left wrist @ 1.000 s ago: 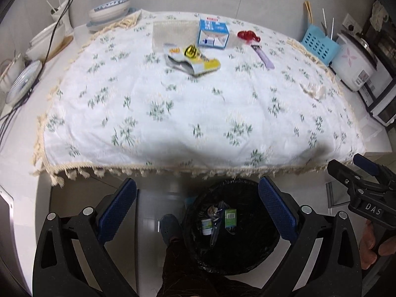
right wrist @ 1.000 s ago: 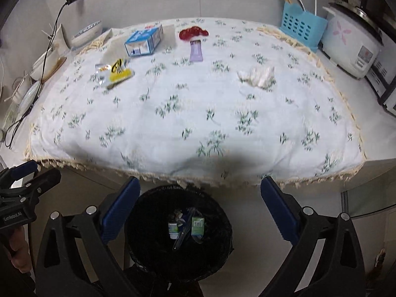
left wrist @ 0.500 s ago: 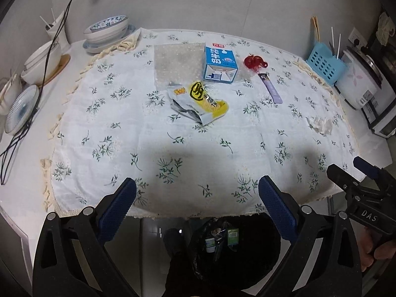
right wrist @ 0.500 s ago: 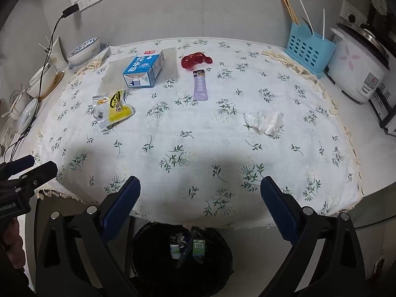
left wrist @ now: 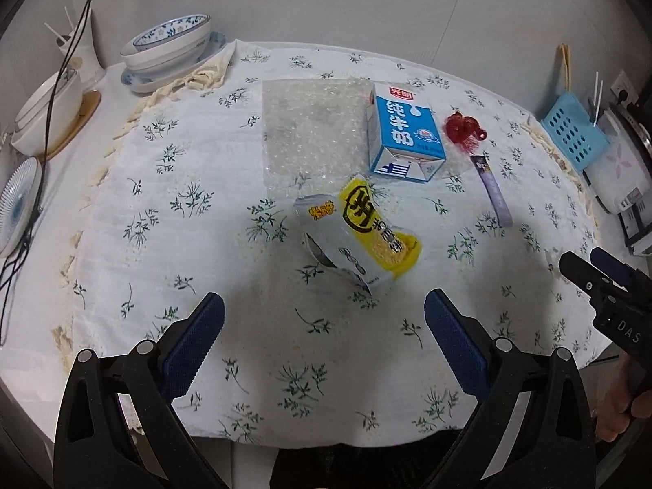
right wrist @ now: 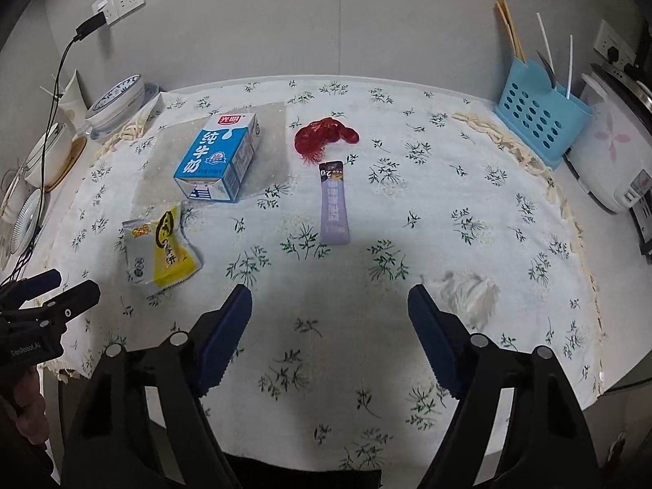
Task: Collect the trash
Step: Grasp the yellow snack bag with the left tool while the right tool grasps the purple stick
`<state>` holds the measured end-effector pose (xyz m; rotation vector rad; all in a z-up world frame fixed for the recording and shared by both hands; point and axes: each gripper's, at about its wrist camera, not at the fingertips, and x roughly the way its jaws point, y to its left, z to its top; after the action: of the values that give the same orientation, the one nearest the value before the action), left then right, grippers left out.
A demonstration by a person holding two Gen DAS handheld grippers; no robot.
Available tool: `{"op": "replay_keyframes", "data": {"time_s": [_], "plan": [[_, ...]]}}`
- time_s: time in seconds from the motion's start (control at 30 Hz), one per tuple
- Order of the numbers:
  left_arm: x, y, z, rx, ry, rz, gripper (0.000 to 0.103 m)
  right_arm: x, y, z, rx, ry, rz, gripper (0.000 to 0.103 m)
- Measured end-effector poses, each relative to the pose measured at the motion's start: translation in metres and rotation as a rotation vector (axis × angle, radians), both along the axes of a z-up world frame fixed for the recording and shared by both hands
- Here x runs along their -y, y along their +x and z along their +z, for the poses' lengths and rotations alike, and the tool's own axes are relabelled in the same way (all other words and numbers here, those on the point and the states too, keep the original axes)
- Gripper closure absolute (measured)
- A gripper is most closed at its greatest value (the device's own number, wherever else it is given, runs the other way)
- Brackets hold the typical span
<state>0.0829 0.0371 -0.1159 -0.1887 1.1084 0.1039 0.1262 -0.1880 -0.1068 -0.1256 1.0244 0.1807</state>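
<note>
Trash lies scattered across the far half of the floral tablecloth (right wrist: 448, 187). Snack wrapper (left wrist: 362, 232), yellow and silver, sits just beyond the left gripper (left wrist: 324, 326), its long axis running from far-left to near-right, yellow end nearest. Past it, a sheet of bubble wrap (left wrist: 313, 130) lies flat, and the blue milk carton (left wrist: 403, 134) rests on its side at that sheet's right edge, its folded end toward the near side. Right of the carton sits a red mesh net (left wrist: 462, 130), and nearer, a purple sachet (right wrist: 335, 203) lies lengthwise from far to near, dark end far. A crumpled white tissue (right wrist: 472, 289) sits just right of the right gripper (right wrist: 330, 318), near the table's front-right part.

Both grippers hang over the near half of the cloth with jaws spread wide and nothing between them. That near strip of cloth is bare around them, with the fringed near edge showing under their frames.

The borders are crowded: stacked bowls (left wrist: 171, 45) and a plate (left wrist: 18, 203) off the left edge, a blue utensil caddy (right wrist: 538, 118) and rice cooker (right wrist: 611, 150) off the far-right edge.
</note>
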Motion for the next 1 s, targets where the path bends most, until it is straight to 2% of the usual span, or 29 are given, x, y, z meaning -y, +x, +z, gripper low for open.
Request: {"op": "replay_keyframes", "data": {"time_s": [0.4,0.57,0.63,0.77,0.87,0.93,1.0], "plan": [[-0.014,0.07,-0.048,-0.112,0.002,-0.011,0.008,-0.008,0.104,-0.046,-0.15,-0.007,-0.065,0.049],[-0.012,0.082,-0.055,-0.127,0.012,-0.019,0.015,-0.012,0.125,-0.059,-0.188,-0.013,-0.082,0.054],[-0.012,0.086,-0.059,-0.143,0.012,-0.026,0.026,-0.013,0.13,-0.065,-0.203,-0.02,-0.09,0.055],[-0.009,0.091,-0.061,-0.154,0.019,-0.035,0.038,-0.016,0.136,-0.072,-0.223,-0.022,-0.096,0.06],[-0.008,0.092,-0.059,-0.166,0.013,-0.038,0.055,-0.018,0.138,-0.075,-0.229,-0.022,-0.101,0.064],[-0.006,0.094,-0.057,-0.169,0.022,-0.045,0.071,-0.019,0.139,-0.078,-0.226,-0.024,-0.107,0.065],[-0.004,0.095,-0.055,-0.167,0.031,-0.048,0.08,-0.021,0.14,-0.078,-0.223,-0.027,-0.116,0.068]]}}
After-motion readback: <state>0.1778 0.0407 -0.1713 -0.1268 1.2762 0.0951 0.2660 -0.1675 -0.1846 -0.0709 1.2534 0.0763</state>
